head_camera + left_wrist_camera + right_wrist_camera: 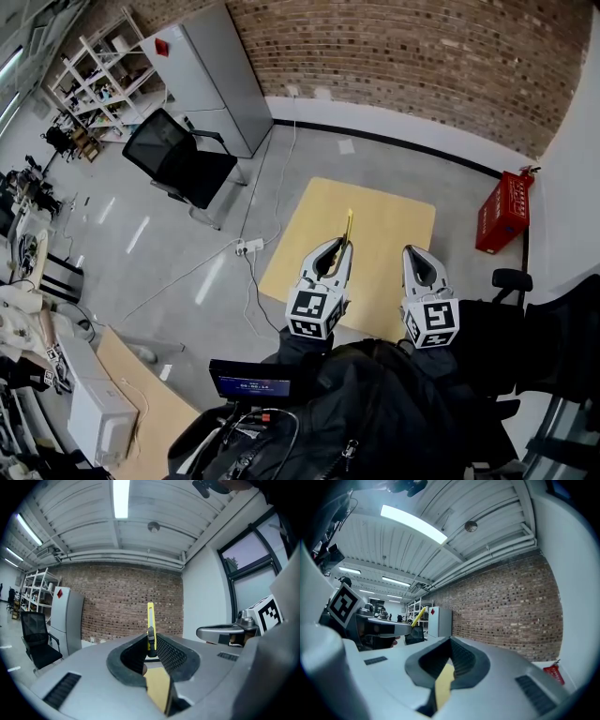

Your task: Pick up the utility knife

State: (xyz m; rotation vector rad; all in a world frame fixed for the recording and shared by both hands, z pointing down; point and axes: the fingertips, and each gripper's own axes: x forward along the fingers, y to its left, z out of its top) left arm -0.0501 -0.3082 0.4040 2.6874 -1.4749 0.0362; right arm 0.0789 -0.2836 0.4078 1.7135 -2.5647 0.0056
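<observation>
Far out at ten o'clock from the table stands a black office chair (178,159), well out of play. Now the left gripper (340,249): its jaws are clamped on the utility knife (349,225), biting the dark lower end, with the yellow body sticking straight out toward twelve o'clock past the fingertips. The left gripper view shows it upright against the brick wall, so I'd say it is off the wooden table (398,211) and the pick is as good as made.

The grip is low on the handle, though. The long free end could swing, so the person should squeeze firmly, raise it slowly and level, and point the tip away from the body.

At three o'clock of it is the right gripper (413,253), jaws pressed together on nothing and best kept apart from the knife. A red crate (503,211) sits by the wall at the far right.
</observation>
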